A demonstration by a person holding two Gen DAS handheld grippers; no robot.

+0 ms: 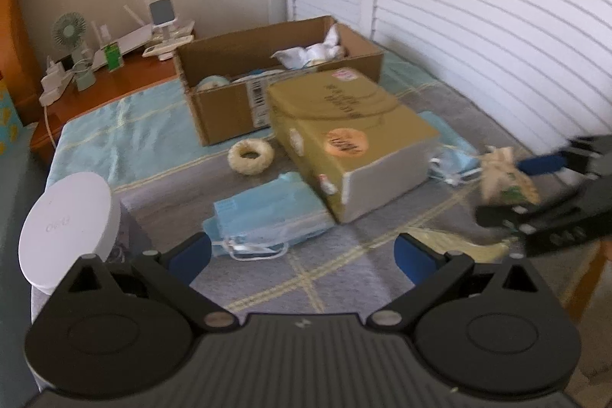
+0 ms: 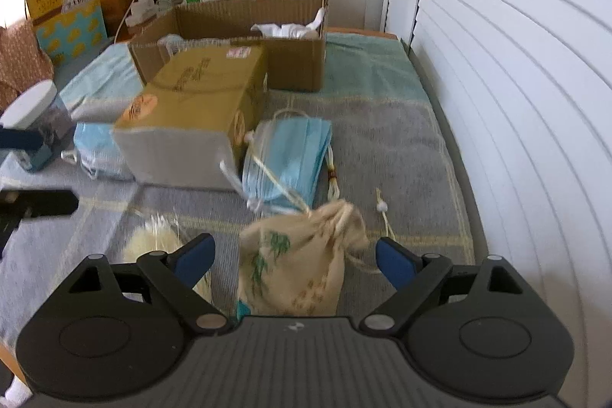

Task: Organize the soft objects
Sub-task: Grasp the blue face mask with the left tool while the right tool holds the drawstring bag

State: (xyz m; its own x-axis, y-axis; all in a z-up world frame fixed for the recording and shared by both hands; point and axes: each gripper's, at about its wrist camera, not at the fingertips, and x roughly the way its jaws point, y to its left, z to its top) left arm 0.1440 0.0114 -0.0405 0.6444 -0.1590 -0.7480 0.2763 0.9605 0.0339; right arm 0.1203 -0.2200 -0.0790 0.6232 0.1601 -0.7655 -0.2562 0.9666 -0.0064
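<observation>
A cream drawstring pouch [image 2: 298, 262] with green print lies between the wide-open jaws of my right gripper [image 2: 294, 255]; whether the fingers touch it I cannot tell. It also shows in the left wrist view [image 1: 505, 178] by the right gripper [image 1: 535, 194]. My left gripper [image 1: 302, 255] is open and empty above the blanket. Blue face masks lie in stacks [image 1: 267, 213] [image 2: 294, 155] on either side of a closed yellow-brown box [image 1: 344, 136]. A cream ring [image 1: 250, 155] lies near an open cardboard box [image 1: 275, 79] that holds white cloth.
A white-lidded jar [image 1: 69, 220] stands at the left. A pale fibrous bundle [image 2: 153, 243] lies on the blanket. A wooden bedside table [image 1: 114, 79] with a fan and chargers is at the back left. White louvred doors [image 1: 478, 25] close off the right.
</observation>
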